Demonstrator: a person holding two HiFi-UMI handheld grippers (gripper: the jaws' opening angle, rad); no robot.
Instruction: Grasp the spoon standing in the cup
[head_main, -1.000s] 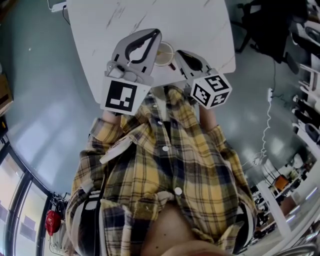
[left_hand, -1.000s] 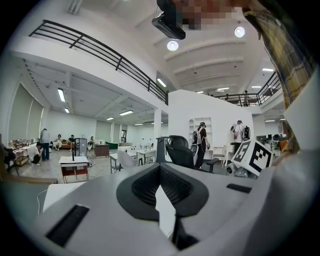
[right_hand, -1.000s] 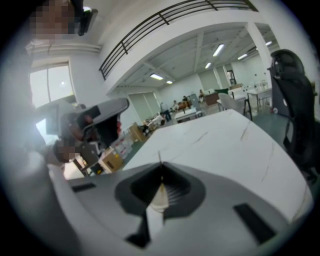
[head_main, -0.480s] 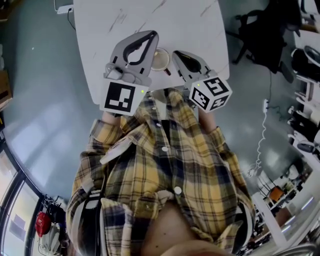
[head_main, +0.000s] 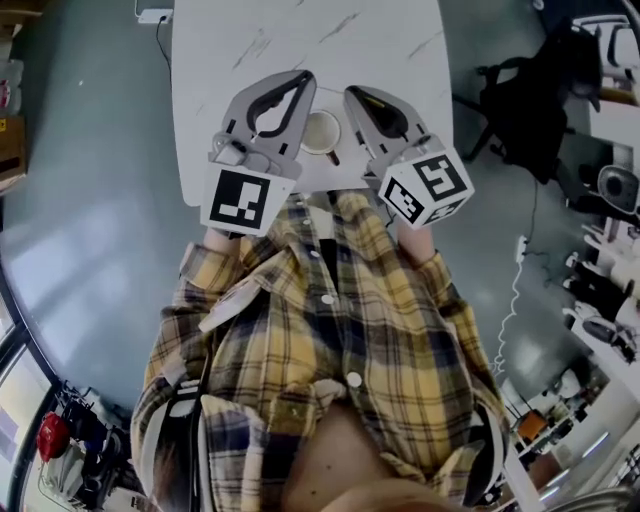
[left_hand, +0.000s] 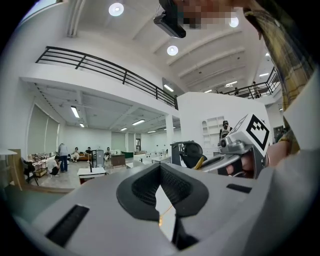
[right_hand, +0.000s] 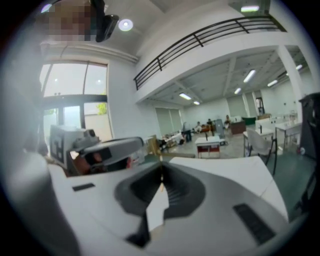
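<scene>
Left gripper and right gripper were held side by side over the near edge of the white table, tips pointing away from the person. Cup sat on the table between them, closer to the left gripper; touching or not, could not tell from above. Left jaws were closed, tips meeting, nothing clamped, only a narrow gap lower down behind the tips. Right jaws were fully together too, nothing gripped in its own view. Spoon: only a slim yellow handle showed, in the left gripper view, tilted, poking up past the left gripper's body with the right gripper behind it, so it stood between the two grippers; neither had hold of it. Head view did not show the spoon clearly; the cup's inside looked pale, and a short dark bit stuck out at the cup's near rim, could not tell what it was. Plaid shirt filled the lower head view. Both gripper views looked out across a big hall, with table and cup hidden below the gripper bodies
</scene>
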